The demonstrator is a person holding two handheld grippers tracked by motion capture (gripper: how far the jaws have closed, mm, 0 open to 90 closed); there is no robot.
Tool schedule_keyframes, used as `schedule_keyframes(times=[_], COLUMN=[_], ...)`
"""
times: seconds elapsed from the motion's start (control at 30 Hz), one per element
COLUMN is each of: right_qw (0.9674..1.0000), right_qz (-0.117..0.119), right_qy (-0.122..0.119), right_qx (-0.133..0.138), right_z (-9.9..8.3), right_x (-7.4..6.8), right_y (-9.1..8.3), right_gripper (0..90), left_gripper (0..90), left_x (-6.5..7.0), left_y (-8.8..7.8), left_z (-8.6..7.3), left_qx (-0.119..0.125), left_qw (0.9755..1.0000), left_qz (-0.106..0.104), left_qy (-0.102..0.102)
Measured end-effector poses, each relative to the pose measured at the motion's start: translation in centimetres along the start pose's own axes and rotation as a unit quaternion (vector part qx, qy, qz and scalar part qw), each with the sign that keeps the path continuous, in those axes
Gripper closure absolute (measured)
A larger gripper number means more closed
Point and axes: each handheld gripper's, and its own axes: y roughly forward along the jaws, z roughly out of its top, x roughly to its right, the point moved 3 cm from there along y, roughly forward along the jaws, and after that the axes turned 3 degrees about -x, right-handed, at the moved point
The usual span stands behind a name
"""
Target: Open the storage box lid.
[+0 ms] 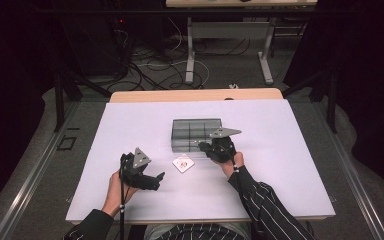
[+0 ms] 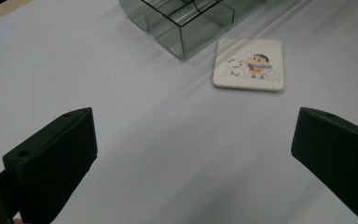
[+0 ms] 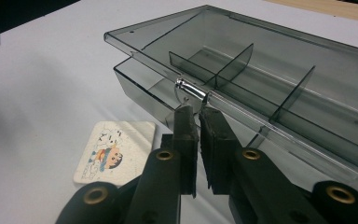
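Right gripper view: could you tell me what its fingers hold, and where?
The right gripper pinches the front latch tab of the clear box's lid.

No text, brand or number can be read. The coaster (image 2: pixel 249 64) bears only a cartoon picture of a child and a white dog; a faint line beneath it is too blurred to read.

Glossy smoky clear-plastic box (image 3: pixel 261 79), matt white tabletop (image 2: pixel 168 154), matt black gripper fingers (image 3: pixel 186 135).
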Motion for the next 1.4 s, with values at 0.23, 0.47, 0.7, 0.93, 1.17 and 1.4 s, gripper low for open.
schedule_keyframes(times=[0.23,0.47,0.7,0.93,1.17,1.4], right_qw=[1.0000,1.0000,1.0000,1.0000,1.0000,1.0000], right_qz=[-0.001,0.001,0.003,0.003,0.002,0.002], right_qy=[-0.008,-0.008,-0.004,-0.002,-0.001,-0.002], right_qx=[-0.002,0.002,-0.001,0.001,0.003,-0.009], right_z=[0.0,0.1,0.1,0.1,0.2,0.2], right_x=[0.0,0.0,0.0,0.0,0.0,0.0], right_y=[0.0,0.1,0.0,0.1,-0.1,-0.3], right_gripper=[85.2,85.2,85.3,85.2,85.2,84.8], left_gripper=[1.1,7.8,40.6,54.0,59.6,63.1], left_x=[-0.3,-0.7,-0.5,-0.6,-0.6,-0.5], left_y=[2.5,3.9,4.7,5.4,5.6,5.6], left_z=[2.3,3.8,5.1,5.8,6.1,6.1], left_qx=[-0.005,0.001,0.010,0.017,0.027,0.041], left_qw=[1.0000,0.9999,0.9993,0.9990,0.9989,0.9984], left_qz=[0.006,0.014,0.035,0.042,0.039,0.038], left_qy=[-0.003,-0.003,0.009,0.005,-0.002,-0.006])
